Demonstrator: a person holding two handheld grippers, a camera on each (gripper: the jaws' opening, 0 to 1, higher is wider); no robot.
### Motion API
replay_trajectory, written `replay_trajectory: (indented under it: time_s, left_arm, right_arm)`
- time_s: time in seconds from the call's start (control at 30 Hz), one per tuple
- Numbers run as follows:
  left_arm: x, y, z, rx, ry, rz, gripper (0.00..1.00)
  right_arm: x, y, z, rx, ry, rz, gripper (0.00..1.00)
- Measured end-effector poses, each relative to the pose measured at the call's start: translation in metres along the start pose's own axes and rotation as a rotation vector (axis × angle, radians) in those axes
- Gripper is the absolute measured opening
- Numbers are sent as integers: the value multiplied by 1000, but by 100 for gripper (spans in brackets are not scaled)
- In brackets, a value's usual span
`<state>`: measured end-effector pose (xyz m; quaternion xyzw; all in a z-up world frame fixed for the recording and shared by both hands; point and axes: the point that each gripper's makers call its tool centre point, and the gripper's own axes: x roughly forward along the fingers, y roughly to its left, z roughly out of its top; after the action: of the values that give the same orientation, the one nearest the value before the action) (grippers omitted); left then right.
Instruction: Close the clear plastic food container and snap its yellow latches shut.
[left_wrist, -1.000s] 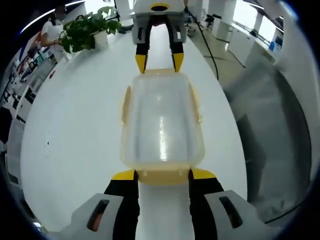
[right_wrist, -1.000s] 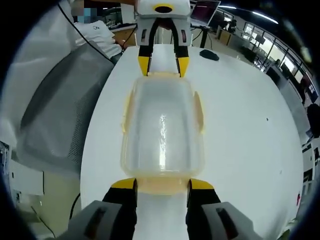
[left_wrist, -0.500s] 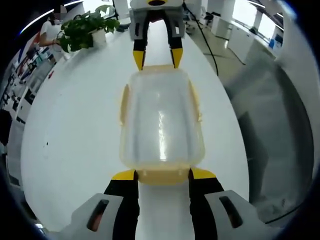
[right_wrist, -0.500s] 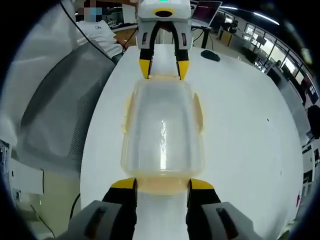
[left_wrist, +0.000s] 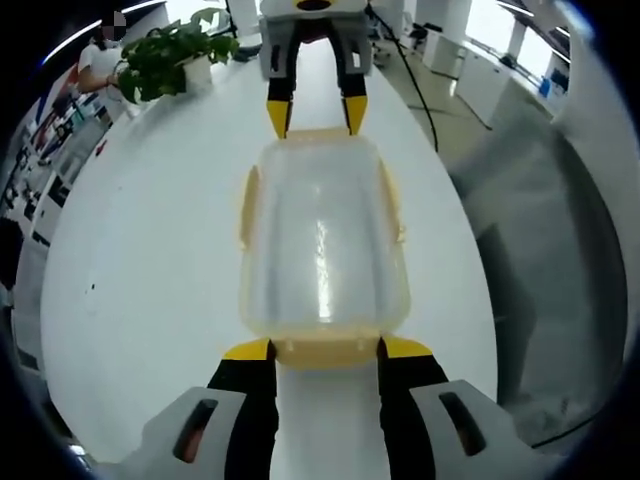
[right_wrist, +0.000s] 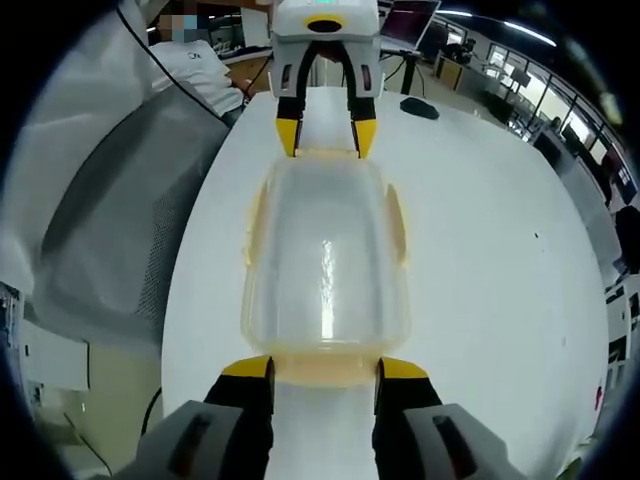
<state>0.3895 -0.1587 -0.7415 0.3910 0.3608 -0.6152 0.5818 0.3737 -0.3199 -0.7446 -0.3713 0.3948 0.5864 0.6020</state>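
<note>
The clear plastic container (left_wrist: 322, 240) lies lid-on lengthwise on the white table (left_wrist: 140, 260), with yellow side latches (left_wrist: 249, 205) along its long edges. My left gripper (left_wrist: 327, 350) is open at the near end, its yellow-tipped jaws on either side of the yellow end latch (left_wrist: 325, 355). At the far end my right gripper (left_wrist: 316, 117) stands open against the rim. In the right gripper view the same container (right_wrist: 325, 250) runs from my right gripper (right_wrist: 325, 368), jaws flanking the end latch (right_wrist: 325, 374), up to the left gripper (right_wrist: 326, 138).
A potted plant (left_wrist: 170, 55) stands on the table behind the right gripper. A grey mesh chair (left_wrist: 540, 260) sits off the table's edge, also visible as the chair (right_wrist: 120, 200). A person in white (right_wrist: 195, 65), a laptop (right_wrist: 405, 22) and a dark object (right_wrist: 420, 110) are beyond.
The right gripper and the container's far end sit slightly higher in the left gripper view than a second ago. Otherwise both grippers and the container stay put.
</note>
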Motion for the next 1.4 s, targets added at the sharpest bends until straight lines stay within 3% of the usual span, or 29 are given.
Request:
replay_trajectory:
  time_s: [0.83,1.17,1.4]
  left_arm:
    - [-4,-6,-20,-37,-7,-5,40]
    - [-19,-5,-34,-106,-32,24,44]
    - [-26,-6,-27,-174,-81,30,43]
  right_arm:
    - [8,-2,1,-18,34,-34,41]
    - [-9,-3,-2,40,-1,-49,41]
    - [-24,-1,-4,58,-16,-69,39]
